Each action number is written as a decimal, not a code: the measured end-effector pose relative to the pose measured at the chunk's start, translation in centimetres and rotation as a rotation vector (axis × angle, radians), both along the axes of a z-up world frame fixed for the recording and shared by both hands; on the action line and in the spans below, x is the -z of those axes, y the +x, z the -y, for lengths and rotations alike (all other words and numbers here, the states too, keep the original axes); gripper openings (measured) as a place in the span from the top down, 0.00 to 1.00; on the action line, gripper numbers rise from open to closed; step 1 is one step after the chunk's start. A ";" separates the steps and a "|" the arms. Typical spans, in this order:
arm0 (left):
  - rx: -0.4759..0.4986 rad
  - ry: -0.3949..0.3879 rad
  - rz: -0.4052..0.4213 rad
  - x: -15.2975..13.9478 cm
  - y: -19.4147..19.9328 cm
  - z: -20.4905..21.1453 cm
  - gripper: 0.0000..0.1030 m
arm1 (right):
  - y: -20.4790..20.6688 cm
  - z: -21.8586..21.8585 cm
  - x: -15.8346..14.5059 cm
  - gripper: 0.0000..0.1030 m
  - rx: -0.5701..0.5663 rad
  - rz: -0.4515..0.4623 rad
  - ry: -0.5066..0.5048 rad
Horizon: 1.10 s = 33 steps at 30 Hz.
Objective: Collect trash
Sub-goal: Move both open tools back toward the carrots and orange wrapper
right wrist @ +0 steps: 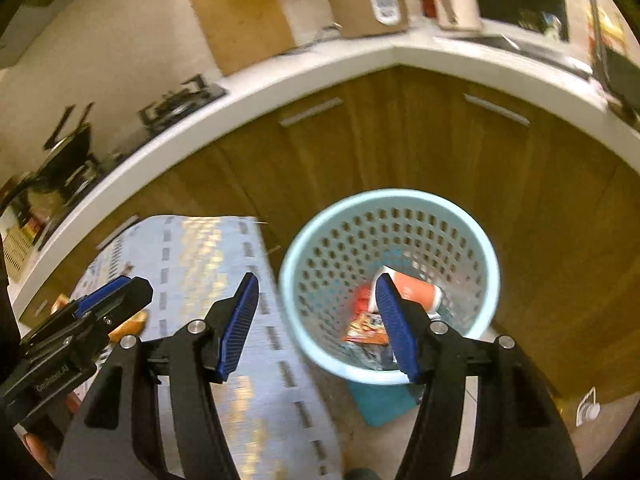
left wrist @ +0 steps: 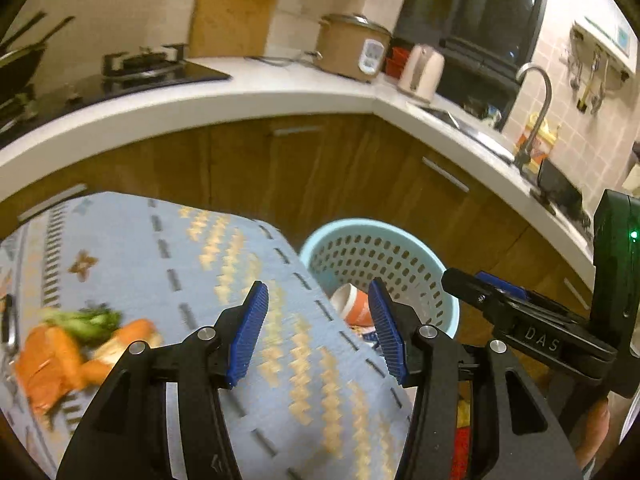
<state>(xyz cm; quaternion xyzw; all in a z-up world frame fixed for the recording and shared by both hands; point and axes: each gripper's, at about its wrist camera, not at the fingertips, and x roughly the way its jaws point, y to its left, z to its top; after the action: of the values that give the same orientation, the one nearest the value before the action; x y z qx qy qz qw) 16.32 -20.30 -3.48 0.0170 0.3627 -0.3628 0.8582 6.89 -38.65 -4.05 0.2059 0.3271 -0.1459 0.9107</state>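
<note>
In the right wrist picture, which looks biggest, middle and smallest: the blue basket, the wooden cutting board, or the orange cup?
As they look there:
1. blue basket, the biggest.
2. wooden cutting board, though it stands farther off, so it may really be bigger.
3. orange cup, the smallest, lying inside the basket.

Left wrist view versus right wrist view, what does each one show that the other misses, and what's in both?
Only the left wrist view shows the curved metal faucet and the orange and green food scraps on the patterned blue tablecloth.

Only the right wrist view shows the light blue perforated plastic basket's bottom, with a colourful crumpled wrapper lying there.

Both show the basket, the tablecloth, an orange and white paper cup inside the basket, the tan rice cooker and the wooden cutting board.
</note>
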 end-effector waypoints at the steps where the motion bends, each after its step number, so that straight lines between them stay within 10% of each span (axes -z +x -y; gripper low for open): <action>1: -0.015 -0.010 0.008 -0.4 -0.2 -1.1 0.52 | 0.1 -0.9 -0.5 0.44 -0.021 0.011 -0.008; 11: -0.230 -0.011 0.058 -1.9 -1.1 -12.6 0.52 | 2.3 -10.4 -2.0 0.47 -0.214 0.048 -0.088; 18: -0.386 0.013 -0.051 1.6 1.2 -20.7 0.52 | 3.7 -16.5 -1.2 0.54 -0.356 0.029 -0.153; 24: -0.415 0.051 -0.128 5.0 3.1 -22.3 0.36 | 5.3 -19.5 0.4 0.55 -0.444 0.016 -0.149; 33: -0.430 0.118 -0.178 7.8 6.3 -20.8 0.38 | 7.5 -20.1 3.1 0.55 -0.469 -0.048 -0.107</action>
<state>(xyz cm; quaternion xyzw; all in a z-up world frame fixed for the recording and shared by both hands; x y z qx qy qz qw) 22.65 0.54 -11.28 -0.0422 0.4526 -0.1501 0.8780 14.42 -18.50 -7.19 0.0722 0.3794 0.0478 0.9212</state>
